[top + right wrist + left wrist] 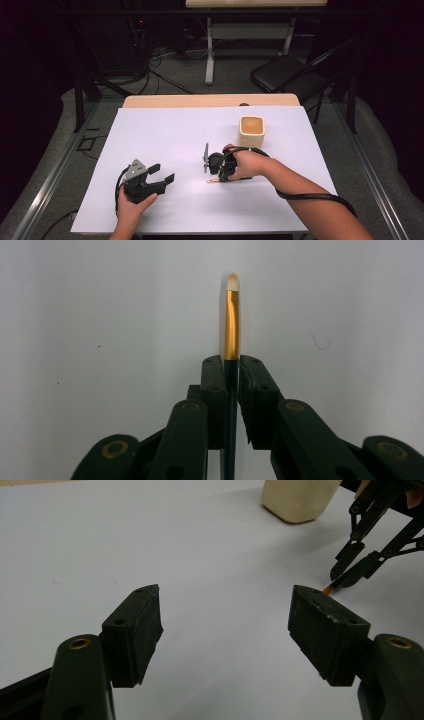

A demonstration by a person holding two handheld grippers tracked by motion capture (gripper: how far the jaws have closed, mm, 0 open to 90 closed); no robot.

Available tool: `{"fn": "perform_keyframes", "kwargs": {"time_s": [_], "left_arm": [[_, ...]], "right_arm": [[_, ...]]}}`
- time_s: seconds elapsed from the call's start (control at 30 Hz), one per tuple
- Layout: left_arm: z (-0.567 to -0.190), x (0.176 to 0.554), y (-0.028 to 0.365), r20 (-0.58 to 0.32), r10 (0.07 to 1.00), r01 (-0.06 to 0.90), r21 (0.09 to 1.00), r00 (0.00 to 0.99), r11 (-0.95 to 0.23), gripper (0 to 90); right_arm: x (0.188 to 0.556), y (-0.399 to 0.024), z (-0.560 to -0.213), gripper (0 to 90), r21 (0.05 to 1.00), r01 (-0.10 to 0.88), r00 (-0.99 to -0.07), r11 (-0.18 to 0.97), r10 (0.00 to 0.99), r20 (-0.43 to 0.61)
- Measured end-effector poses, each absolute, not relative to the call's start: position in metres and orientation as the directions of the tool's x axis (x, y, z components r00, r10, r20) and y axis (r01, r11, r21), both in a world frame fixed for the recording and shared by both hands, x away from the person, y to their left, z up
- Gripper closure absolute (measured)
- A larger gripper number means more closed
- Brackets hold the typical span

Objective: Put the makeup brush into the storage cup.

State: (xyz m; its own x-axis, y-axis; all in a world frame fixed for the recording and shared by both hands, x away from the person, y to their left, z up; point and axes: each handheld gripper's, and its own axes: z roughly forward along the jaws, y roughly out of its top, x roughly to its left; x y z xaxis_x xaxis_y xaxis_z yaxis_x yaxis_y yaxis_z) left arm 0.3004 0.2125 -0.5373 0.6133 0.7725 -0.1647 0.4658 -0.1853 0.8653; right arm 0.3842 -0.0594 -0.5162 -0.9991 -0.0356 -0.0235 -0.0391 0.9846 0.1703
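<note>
Gold-collared, the brush (231, 320) lies on the white table (165, 135) near the cream cup (251, 131), pinched in the right gripper (231, 371), while the left gripper (225, 617) gapes, holding nothing.

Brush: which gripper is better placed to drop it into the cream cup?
Right. The right gripper is already shut on the brush and sits nearer the cup. The left gripper rests open on the white table, farther away.
</note>
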Motion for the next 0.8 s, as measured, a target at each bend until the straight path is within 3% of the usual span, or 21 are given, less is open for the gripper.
{"fn": "perform_keyframes", "kwargs": {"time_s": [0.8], "left_arm": [[-0.5374, 0.3005, 0.2128, -0.167, 0.773, 0.468, 0.864, 0.612, -0.184, 29.6]], "right_arm": [[0.386, -0.0578, -0.5213, 82.8, 0.144, -0.038, -0.999, 0.989, -0.037, -0.014]]}}
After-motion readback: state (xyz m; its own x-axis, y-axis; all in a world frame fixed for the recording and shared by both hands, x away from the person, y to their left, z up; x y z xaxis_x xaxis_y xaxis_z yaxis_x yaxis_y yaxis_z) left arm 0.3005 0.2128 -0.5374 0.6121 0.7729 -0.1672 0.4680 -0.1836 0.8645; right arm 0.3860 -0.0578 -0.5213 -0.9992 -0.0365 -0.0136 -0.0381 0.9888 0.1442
